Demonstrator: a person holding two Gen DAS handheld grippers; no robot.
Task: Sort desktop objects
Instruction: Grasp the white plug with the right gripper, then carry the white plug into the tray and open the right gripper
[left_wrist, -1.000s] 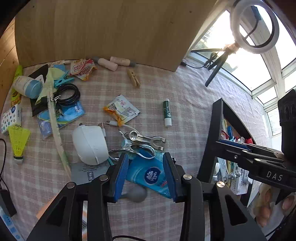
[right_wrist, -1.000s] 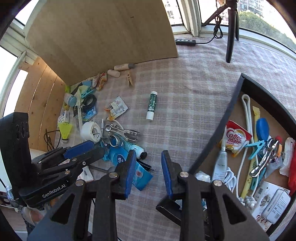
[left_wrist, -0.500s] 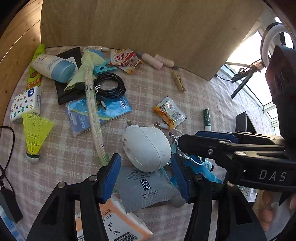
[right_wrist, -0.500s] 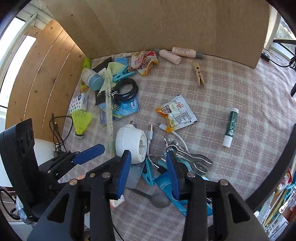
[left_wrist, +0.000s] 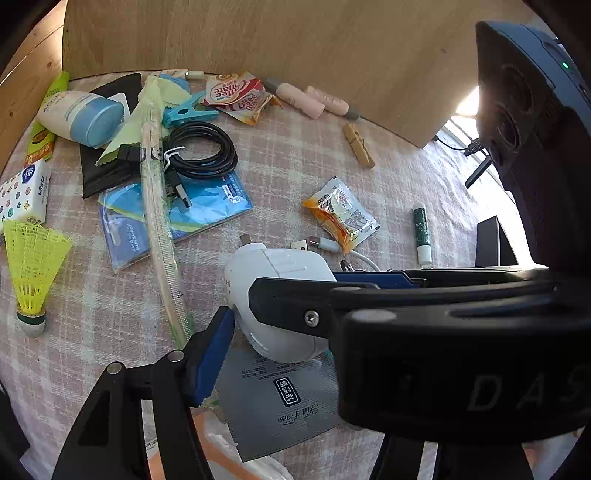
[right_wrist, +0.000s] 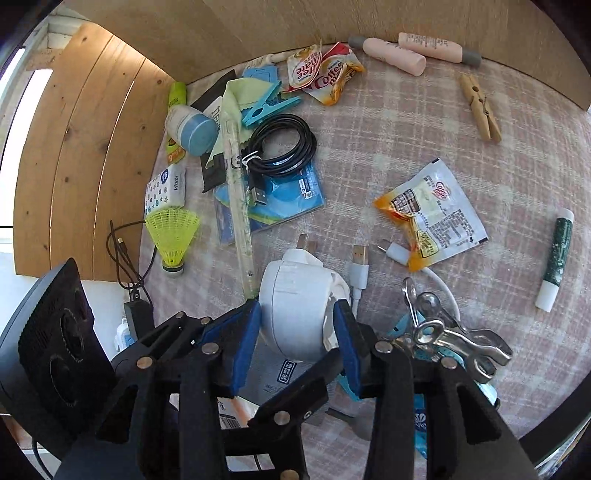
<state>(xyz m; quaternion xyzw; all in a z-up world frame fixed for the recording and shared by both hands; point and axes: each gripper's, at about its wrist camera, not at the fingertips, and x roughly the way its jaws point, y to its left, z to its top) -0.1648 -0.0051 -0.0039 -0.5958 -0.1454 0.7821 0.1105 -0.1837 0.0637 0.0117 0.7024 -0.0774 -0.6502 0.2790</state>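
While clutter covers the checked worktop (right_wrist: 424, 140), the white charger (right_wrist: 295, 306) lies directly ahead of the right gripper (right_wrist: 295, 347), its plug prongs pointing away, its rounded body bracketed by the two blue pads, which stand open and close beside its flanks, contact uncertain. The left gripper (left_wrist: 280, 354), largely hidden behind the right tool, appears open and empty, just beside the same charger.

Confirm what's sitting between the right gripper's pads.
The white charger sits between the blue pads of the right gripper, resting on a grey sachet. The right wrist view shows it; whether the pads clamp it is unclear.
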